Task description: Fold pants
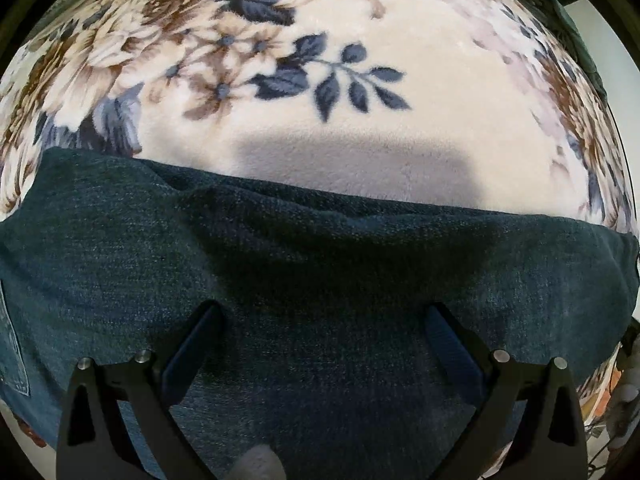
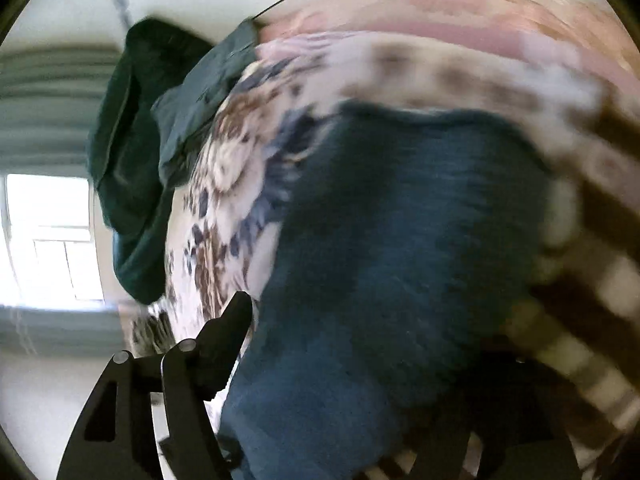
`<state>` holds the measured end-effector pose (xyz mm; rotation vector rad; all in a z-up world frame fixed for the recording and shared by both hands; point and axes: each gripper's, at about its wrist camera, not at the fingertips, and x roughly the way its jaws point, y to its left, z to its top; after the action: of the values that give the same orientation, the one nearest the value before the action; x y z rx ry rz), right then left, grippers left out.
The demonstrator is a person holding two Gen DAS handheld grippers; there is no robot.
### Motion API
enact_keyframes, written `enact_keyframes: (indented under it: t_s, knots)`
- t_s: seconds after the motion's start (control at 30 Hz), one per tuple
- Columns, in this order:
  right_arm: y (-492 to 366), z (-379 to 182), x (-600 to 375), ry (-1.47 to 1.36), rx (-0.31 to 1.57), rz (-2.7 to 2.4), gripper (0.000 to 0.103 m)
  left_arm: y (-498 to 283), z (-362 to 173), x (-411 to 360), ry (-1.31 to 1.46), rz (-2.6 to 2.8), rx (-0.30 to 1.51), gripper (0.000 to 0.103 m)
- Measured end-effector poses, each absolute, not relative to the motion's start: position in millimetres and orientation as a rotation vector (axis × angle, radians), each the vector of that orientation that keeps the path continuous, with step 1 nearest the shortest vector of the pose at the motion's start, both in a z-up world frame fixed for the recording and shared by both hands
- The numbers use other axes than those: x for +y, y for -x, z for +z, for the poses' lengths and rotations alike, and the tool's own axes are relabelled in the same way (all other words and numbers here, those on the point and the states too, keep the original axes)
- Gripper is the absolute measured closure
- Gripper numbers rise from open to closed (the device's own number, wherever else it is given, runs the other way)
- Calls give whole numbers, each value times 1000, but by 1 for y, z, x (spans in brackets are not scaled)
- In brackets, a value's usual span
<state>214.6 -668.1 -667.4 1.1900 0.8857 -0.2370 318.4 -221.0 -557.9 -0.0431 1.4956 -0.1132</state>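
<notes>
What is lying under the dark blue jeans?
The jeans lie on a floral fleece blanket, which shows beyond their far edge. What the denim covers cannot be seen. The left gripper hovers open above them.

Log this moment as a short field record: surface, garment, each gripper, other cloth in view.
surface: floral blanket, cream with blue and brown flowers
garment: dark blue denim pants lying folded on the blanket, far edge running across the left wrist view
left gripper: left gripper open, fingers spread above the denim, holding nothing
right gripper: right gripper one finger visible beside the pants, the other hidden; state unclear, view blurred
other cloth: dark green fabric bunched at the blanket's edge
background: window
</notes>
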Motion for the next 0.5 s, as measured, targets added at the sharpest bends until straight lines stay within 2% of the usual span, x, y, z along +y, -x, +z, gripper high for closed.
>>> enact_keyframes:
  t_s: [0.03,0.27,0.5]
  knots:
    - [-216,-666,-672,-1175,900,-280,96,-316,-557,-222,42,-112,1490,0]
    - [-200,-653,-683,-1217,806,-368,97,-307,-551,-220,58,-141,1482,0]
    - [-200,-564,-636,-1056,721,-291,97,-300,-518,-195,173,-181,1467,0]
